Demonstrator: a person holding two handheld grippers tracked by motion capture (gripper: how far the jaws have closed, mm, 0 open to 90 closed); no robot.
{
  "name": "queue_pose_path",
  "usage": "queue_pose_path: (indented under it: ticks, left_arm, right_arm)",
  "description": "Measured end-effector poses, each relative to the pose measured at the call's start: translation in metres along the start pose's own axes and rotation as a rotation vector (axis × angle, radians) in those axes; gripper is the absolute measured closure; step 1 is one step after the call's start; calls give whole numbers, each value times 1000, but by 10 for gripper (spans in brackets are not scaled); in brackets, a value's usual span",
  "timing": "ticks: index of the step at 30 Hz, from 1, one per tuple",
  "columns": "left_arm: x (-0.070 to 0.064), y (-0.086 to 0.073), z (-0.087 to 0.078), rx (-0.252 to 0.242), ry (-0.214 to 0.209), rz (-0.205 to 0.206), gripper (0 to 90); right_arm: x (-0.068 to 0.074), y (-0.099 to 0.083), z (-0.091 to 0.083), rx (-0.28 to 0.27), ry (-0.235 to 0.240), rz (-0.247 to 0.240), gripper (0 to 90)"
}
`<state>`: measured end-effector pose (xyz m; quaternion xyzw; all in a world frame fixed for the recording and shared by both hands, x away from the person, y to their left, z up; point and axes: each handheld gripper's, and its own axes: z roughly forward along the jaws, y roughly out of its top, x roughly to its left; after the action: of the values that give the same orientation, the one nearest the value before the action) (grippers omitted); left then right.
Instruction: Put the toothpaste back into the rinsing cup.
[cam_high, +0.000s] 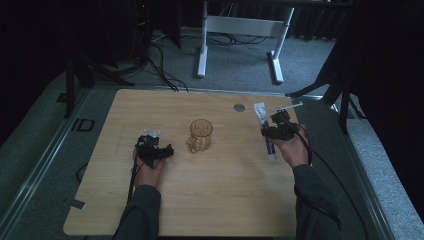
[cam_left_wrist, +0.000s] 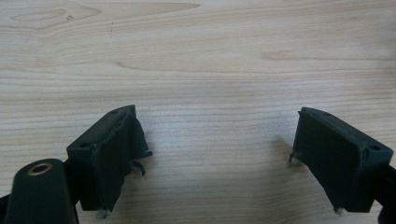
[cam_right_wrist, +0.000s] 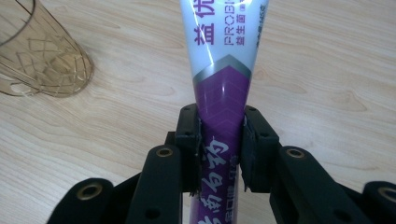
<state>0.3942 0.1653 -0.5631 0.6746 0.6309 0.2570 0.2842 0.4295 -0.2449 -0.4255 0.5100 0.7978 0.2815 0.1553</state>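
Right gripper view: the right gripper (cam_right_wrist: 220, 140) was clamped on the tube (cam_right_wrist: 223, 70), jaws pressing both sides of its purple lower part, w/ the white upper part running away from the camera over the table (cam_right_wrist: 327, 93). The tube's purple end passed back btwn the jaws toward the camera. A clear amber cup (cam_right_wrist: 44, 56) sat to the upper left in that view, apart from the tube.

High view: the right gripper (cam_high: 278, 126) sat near the table's right edge, held by the right hand (cam_high: 292, 150). The tube (cam_high: 260, 114) ran along that edge, white end toward the far side, purple end (cam_high: 270, 150) toward the person; can't tell if it lay on the wood or was lifted off it. The cup (cam_high: 201, 134) stood upright near the table's middle, btwn the two grippers, touching neither.

Left gripper (cam_high: 155, 149) was left of the cup, near it, on the table's left half, held by the left hand (cam_high: 150, 172).

Left gripper view: the left gripper (cam_left_wrist: 219, 154) was spread wide, jaws well apart w/ bare wood (cam_left_wrist: 210, 70) btwn them, gripping nothing.
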Motion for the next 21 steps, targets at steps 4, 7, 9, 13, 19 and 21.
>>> queue_pose_path:
  ticks: [4, 7, 9, 13, 19, 21]
  left_arm:
    - [0, 0, 0, 0, 0, 0, 142]
    - [0, 0, 0, 0, 0, 0, 142]
    - [0, 0, 0, 0, 0, 1, 142]
    - [0, 0, 0, 0, 1, 3, 142]
    - [0, 0, 0, 0, 0, 2, 142]
    - [0, 0, 0, 0, 0, 2, 142]
  right_arm:
    - [3, 3, -1, -11, 6, -9, 721]
    - [5, 4, -1, -17, 8, -11, 721]
    - [6, 6, -1, -18, 8, -17, 721]
    - [8, 8, -2, -30, 16, -28, 720]
    - [14, 11, -1, -43, 24, -38, 720]
    - [16, 13, -1, -49, 27, -40, 721]
